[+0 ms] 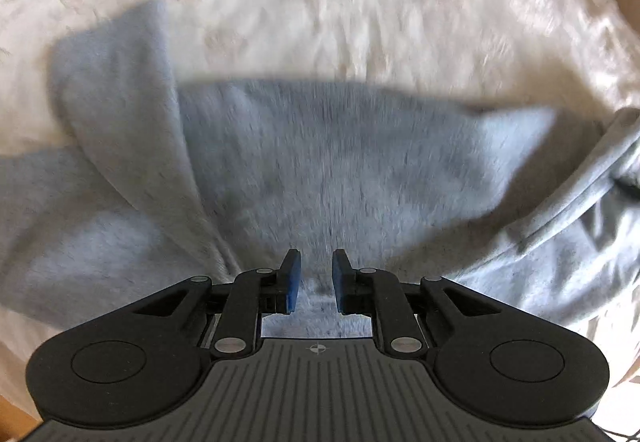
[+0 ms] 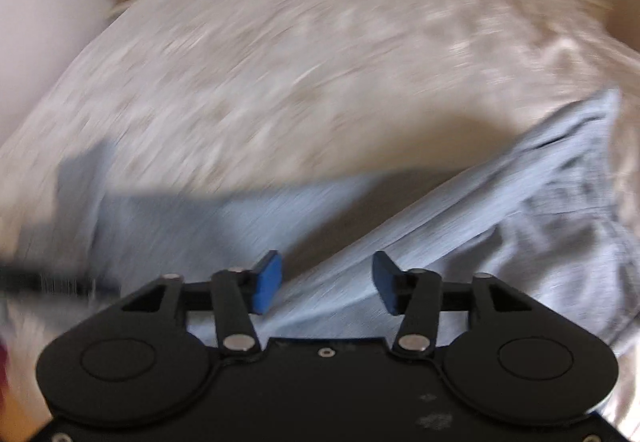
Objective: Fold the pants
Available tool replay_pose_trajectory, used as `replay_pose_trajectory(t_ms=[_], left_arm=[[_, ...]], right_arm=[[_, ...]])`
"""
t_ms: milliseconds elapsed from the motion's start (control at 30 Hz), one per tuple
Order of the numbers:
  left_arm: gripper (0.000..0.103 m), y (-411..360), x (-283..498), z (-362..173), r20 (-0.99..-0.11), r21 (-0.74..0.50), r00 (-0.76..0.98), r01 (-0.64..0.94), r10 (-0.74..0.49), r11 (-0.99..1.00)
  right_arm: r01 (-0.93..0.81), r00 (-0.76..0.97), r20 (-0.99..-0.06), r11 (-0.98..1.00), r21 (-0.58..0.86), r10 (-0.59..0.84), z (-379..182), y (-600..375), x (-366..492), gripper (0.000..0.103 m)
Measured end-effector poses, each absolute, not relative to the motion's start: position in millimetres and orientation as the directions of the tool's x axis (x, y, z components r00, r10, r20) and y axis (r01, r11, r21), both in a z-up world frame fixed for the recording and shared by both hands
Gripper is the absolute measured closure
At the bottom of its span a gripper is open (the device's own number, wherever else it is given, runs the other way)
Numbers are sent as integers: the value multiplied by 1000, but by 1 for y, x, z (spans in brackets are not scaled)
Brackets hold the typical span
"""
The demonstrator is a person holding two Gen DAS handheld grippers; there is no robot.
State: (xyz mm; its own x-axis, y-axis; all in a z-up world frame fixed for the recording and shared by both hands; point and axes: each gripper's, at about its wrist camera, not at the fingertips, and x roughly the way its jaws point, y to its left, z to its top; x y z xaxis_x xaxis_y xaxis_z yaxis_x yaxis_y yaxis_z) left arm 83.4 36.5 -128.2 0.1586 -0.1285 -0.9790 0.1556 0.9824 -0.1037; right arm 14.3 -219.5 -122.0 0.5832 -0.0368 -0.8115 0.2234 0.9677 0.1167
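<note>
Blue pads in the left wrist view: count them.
2. One blue pad sits on the left claw's left finger, the other on its right finger, over the pants.

Pants [image 1: 304, 170]: light grey-blue knit fabric, partly folded, one section lapped over another, lying crumpled across the bed's [image 1: 320, 2] near edge.

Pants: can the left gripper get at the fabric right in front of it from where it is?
Probably yes. The left gripper has its jaws parted, the grey pants spread just ahead with nothing between; blur hides any contact.
</note>
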Motion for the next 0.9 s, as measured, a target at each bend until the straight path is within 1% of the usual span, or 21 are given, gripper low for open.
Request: replay_pose_trajectory(t_ms=[67,100,133,167,267,300,400,467,500,533,567,600,667,767,833,900], left_arm=[[86,37,83,-149,-988,-109,89,142,-123,984],[86,38,81,-158,-992,-104,58,142,-113,984],[86,39,79,-166,-994,-103,30,141,-109,985],[86,41,77,-172,-994,-106,11,140,-109,985],[86,44,71,-175,-993,-115,12,141,-118,983],[86,44,70,-175,-993,-116,8,138,-119,984],[86,46,70,-176,-994,-113,-4,117,-113,987],[86,45,70,-178,-994,-106,-9,100,-106,989],[86,44,70,-178,-995,-103,-10,97,-102,990],[86,42,72,-179,-995,-98,-11,97,-97,990],[86,41,71,-179,-995,-95,-11,100,-94,990],[86,43,79,-183,-996,-92,-15,102,-91,991],[86,42,79,-183,-996,-92,-18,105,-91,990],[86,40,81,-184,-995,-95,-20,99,-93,991],[86,40,81,-184,-996,-93,-20,99,-91,991],[86,40,81,-182,-996,-86,-18,105,-84,991]], right_arm=[[303,591,-801,947,111,-96,-116,-243,24,32],[344,584,-801,934,101,-128,-115,-254,30,28],[388,572,-803,917,88,-165,-114,-265,38,23],[431,560,-804,899,76,-200,-114,-278,45,14],[519,518,-813,853,51,-267,-116,-310,66,11],[545,485,-826,838,29,-287,-120,-321,77,8],[609,407,-853,793,-14,-328,-135,-346,101,8],[637,360,-874,770,-27,-328,-145,-360,109,10],[644,335,-885,764,-34,-322,-149,-366,113,22],[643,329,-893,765,-27,-308,-150,-371,114,38],[633,342,-900,774,8,-270,-150,-376,112,83],[632,362,-903,773,56,-231,-145,-382,106,93],[635,428,-878,762,125,-212,-128,-389,81,93],[633,476,-844,763,135,-246,-107,-391,32,93],[661,454,-851,740,125,-263,-110,-394,0,93],[693,399,-884,711,116,-245,-131,-400,-25,92]])
